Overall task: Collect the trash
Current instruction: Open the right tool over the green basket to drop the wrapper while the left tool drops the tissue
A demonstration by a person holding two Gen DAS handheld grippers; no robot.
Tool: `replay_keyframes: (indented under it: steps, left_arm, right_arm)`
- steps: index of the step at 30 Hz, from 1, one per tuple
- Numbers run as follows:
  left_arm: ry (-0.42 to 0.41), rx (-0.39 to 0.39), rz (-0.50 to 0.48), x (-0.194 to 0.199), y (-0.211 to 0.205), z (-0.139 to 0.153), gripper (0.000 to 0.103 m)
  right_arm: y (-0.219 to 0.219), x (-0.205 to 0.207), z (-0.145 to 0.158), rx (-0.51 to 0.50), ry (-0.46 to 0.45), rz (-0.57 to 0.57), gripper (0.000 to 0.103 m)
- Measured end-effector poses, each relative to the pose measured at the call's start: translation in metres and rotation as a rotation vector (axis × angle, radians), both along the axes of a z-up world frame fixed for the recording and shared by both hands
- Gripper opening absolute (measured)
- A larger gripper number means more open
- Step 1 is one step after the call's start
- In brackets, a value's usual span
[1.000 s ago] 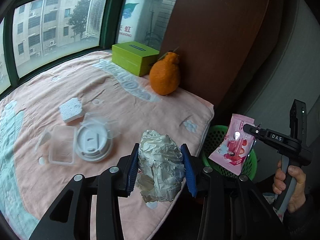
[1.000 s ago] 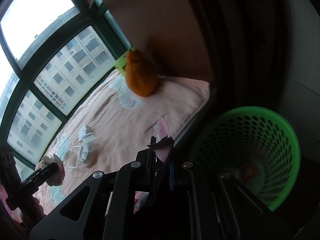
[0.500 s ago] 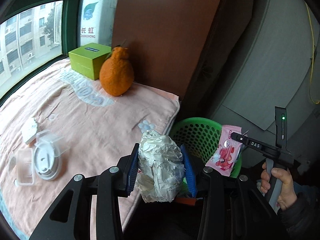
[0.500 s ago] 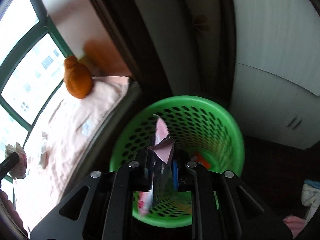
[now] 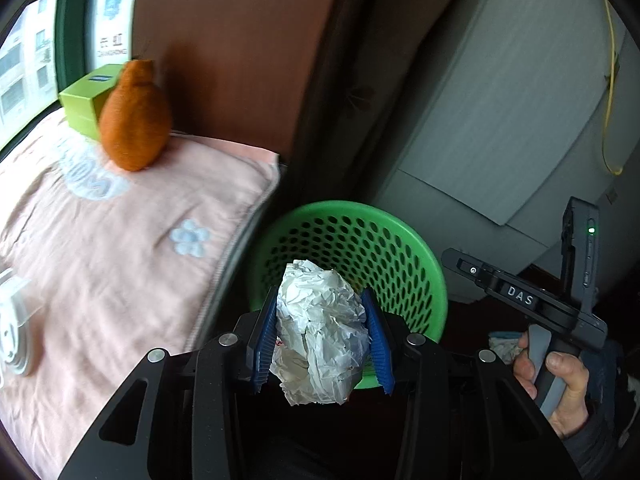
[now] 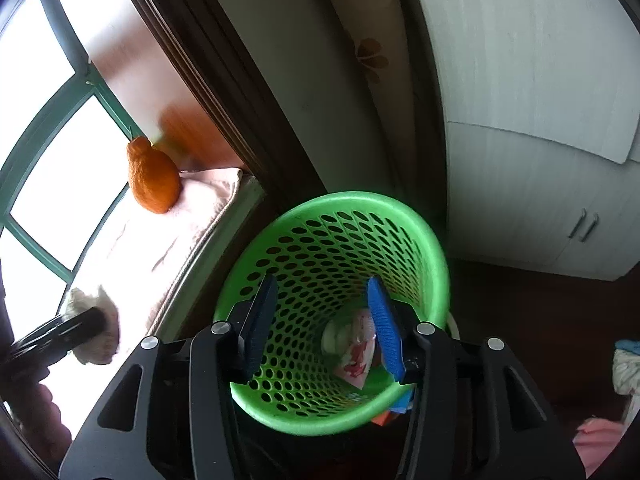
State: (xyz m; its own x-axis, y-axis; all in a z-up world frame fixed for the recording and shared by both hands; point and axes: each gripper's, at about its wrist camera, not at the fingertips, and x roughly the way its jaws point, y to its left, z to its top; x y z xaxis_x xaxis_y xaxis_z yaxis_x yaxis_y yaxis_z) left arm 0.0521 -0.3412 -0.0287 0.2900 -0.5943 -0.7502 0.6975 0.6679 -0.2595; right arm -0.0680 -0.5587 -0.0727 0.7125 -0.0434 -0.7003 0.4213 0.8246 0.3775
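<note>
My left gripper (image 5: 320, 294) is shut on a crumpled white paper ball (image 5: 320, 340), which hangs over the near rim of the green perforated basket (image 5: 352, 206). My right gripper (image 6: 320, 284) hangs above the basket (image 6: 360, 198); its jaws are opening and nothing is between its pads. The pink snack wrapper (image 6: 356, 356) lies inside the basket among other scraps. The left wrist view shows the right gripper (image 5: 458, 258) from the side, beside the basket, held by a hand (image 5: 560, 380). The right wrist view shows the left gripper (image 6: 92, 322) and its paper ball (image 6: 96, 300) at the left edge.
A pink blanket (image 5: 120, 240) covers the window ledge left of the basket. On it sit an orange fruit (image 5: 134, 120), a green box (image 5: 86, 100) and a white plastic lid (image 5: 12, 340). A dark wooden frame and a white cabinet (image 6: 520, 160) stand behind the basket.
My right gripper moved over the basket and opened; the pink wrapper fell in. My left gripper carried the paper ball from over the blanket to the basket's near rim.
</note>
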Motion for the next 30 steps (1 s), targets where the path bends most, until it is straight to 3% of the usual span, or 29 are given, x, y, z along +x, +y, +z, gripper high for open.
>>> replay_keyframes:
  steps: [4, 9, 18, 20, 30]
  left_arm:
    - [0.034, 0.011, -0.045, -0.003, -0.026, -0.011, 0.040]
    - [0.069, 0.035, -0.087, -0.009, -0.054, -0.024, 0.040]
    - [0.146, 0.031, -0.132, -0.016, -0.078, -0.041, 0.054]
    - [0.148, 0.025, -0.133, -0.018, -0.079, -0.042, 0.059]
    - [0.065, 0.029, -0.042, -0.017, -0.039, -0.021, 0.059]
  right_arm:
    - [0.005, -0.015, 0.004, -0.043, -0.005, -0.001, 0.056]
    - [0.009, -0.032, 0.004, -0.068, -0.025, -0.010, 0.056]
    - [0.004, -0.052, -0.002, -0.047, -0.029, -0.052, 0.057]
    - [0.004, -0.054, -0.002, -0.045, -0.029, -0.054, 0.057]
    - [0.024, -0.047, 0.008, -0.079, -0.054, -0.005, 0.063]
